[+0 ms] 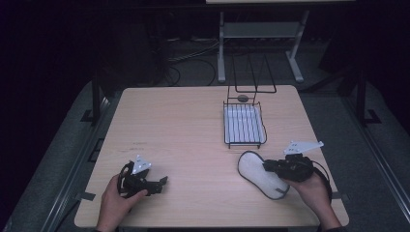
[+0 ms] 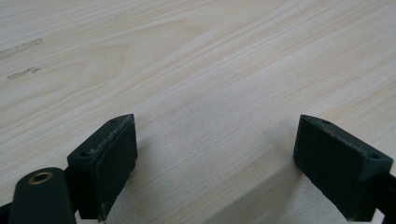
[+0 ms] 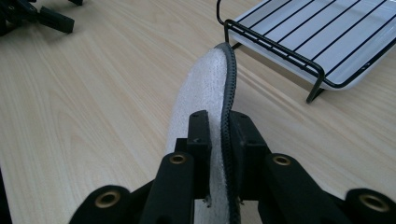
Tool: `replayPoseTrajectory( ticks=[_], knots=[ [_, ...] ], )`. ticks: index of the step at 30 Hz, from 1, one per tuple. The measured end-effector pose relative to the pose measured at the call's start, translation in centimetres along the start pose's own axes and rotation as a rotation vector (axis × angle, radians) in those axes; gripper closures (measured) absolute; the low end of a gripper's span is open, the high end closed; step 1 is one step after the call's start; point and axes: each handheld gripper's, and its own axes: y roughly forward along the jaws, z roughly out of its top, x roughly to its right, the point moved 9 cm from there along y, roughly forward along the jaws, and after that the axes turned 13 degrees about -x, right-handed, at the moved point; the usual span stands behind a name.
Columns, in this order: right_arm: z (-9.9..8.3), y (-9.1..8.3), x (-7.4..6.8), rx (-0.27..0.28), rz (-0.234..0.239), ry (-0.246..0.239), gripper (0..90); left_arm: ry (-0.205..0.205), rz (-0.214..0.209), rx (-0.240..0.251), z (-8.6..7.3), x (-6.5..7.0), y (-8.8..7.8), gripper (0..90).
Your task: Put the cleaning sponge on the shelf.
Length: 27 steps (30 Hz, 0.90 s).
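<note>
Clamped the right gripper (image 3: 218,140) on a white fleecy insole with dark stitched edge (image 1: 258,173), just before the black wire rack (image 1: 244,124). Left gripper (image 1: 162,182), fingers (image 2: 105,161) spread wide, rested on pale wooden surface (image 1: 183,125).

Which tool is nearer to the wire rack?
Right. The right tool, gripping the insole, sits just below the wire rack; the left tool is far across the table.
</note>
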Motion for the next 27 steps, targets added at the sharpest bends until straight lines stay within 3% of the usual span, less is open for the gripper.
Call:
replayPoseTrajectory(
  ticks=[11, 27],
  knots=[
    [0.4, -0.8, -0.1, 0.04, 0.029, 0.009, 82.8, 0.0, 0.0, 0.0, 0.0, 0.0, 0.0, 12.8],
    [0.9, -2.0, 0.7, 0.072, 0.009, 0.017, 83.2, 0.0, 0.0, 0.0, 0.0, 0.0, 0.0, 12.7]
  ],
)
